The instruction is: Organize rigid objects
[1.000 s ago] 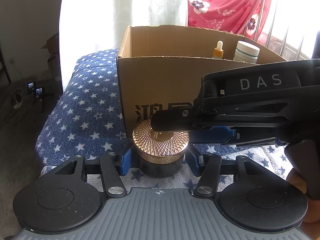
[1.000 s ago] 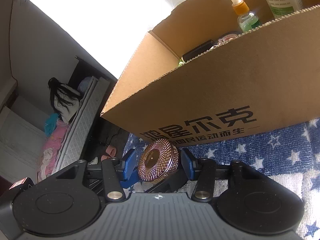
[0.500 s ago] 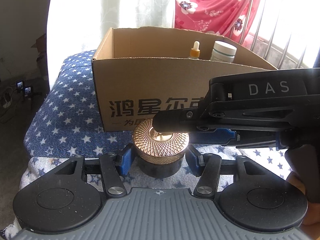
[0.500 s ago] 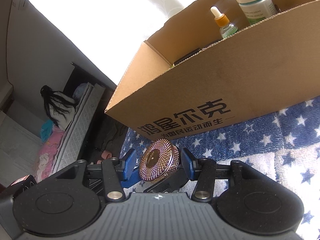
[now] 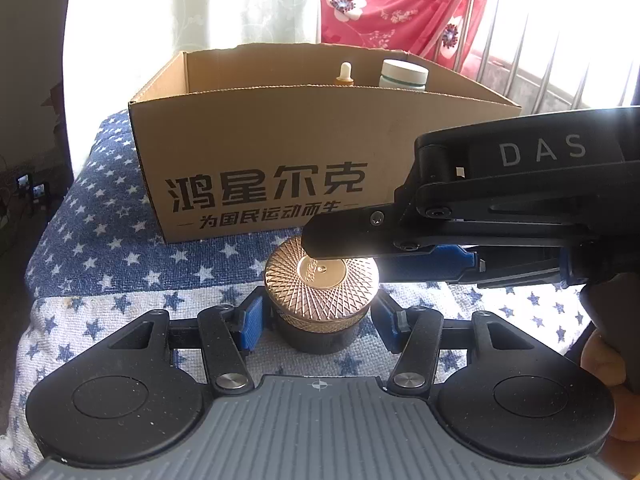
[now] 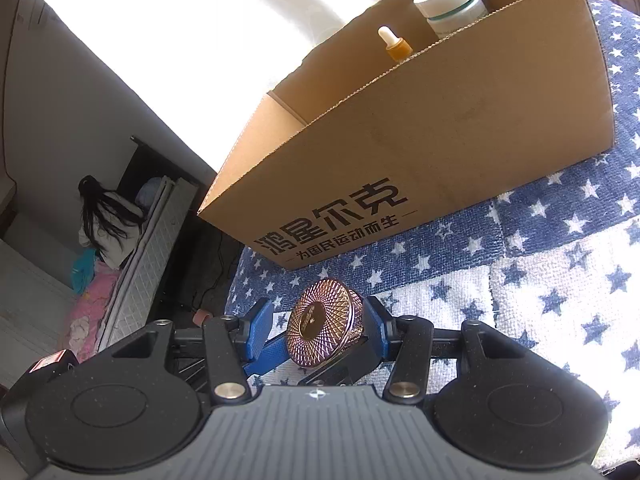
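- Two grippers meet on one small jar (image 5: 320, 304), a dark pot with a gold, diamond-cut lid (image 6: 320, 330); it sits just in front of the cardboard box (image 5: 280, 136), low over the star-print cover (image 5: 100, 240).
- Our left gripper (image 5: 320, 320) has its jaws clenched on the jar's dark body below the lid, blue pads on either side, which keeps the pot upright and steady.
- Our right gripper (image 6: 318, 330) reaches in from the side with its jaws grasping the rim of the gold lid; we judge this crossed hold is meant to twist or secure the lid while the body is braced.
- Inside the box, toward its far wall, a dropper bottle (image 5: 345, 74) and a white-capped jar (image 5: 404, 74) already stand upright, so we read the box as the jar's destination.
- Between jar and box the cover lies bare, leaving room to lift over the near wall.
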`<state>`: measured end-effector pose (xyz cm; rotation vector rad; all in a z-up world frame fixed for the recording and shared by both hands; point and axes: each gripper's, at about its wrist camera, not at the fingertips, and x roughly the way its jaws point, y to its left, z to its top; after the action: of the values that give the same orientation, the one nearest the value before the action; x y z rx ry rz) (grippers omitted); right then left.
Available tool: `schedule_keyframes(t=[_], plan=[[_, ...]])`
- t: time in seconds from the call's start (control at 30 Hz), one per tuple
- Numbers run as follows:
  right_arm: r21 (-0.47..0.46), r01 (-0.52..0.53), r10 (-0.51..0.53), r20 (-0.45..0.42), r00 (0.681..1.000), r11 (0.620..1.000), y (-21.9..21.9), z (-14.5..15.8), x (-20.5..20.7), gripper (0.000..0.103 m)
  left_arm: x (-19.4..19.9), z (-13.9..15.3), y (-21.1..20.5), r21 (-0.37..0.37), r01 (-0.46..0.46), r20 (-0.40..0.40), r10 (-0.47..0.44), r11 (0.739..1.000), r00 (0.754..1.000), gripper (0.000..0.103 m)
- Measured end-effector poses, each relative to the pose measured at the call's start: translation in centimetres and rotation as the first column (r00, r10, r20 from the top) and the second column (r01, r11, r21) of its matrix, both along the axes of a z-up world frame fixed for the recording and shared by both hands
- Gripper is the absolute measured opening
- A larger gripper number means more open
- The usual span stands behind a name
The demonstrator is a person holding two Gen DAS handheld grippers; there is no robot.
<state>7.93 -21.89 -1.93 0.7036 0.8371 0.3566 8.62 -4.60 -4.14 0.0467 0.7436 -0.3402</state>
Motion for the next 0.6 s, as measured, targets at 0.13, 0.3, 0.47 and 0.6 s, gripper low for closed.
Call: schedule_keyframes(t=[0.13, 0.3, 0.47, 0.6], plan=[[-0.002, -0.011, 0.011, -0.014, 1.000, 1.000, -0.08, -0.15, 0.43, 0.054, -0.15, -0.12, 0.02, -0.003, -0.001, 0.009, 0.001, 1.000, 1.000, 0.055], [-0.021, -0.020, 0.019, -0.043, 0.999, 1.000, 0.18, -0.47, 0.87, 0.054, -0.23, -0.23, 0.04, -0.008, 0.000, 0.014, 0.000, 1.000, 1.000, 0.055], [-0.018, -0.016, 0.015, -0.057, 0.998, 1.000, 0.16, -0.56, 0.99, 0.054, -0.26, -0.29, 0.04, -0.012, -0.002, 0.015, 0.002, 1.000, 1.000, 0.055], [-0.019, -0.015, 0.013, -0.060, 0.998, 1.000, 0.16, -0.51, 0.98, 0.055, -0.25, -0.32, 0.08, -0.012, -0.002, 0.015, 0.002, 1.000, 1.000, 0.055]])
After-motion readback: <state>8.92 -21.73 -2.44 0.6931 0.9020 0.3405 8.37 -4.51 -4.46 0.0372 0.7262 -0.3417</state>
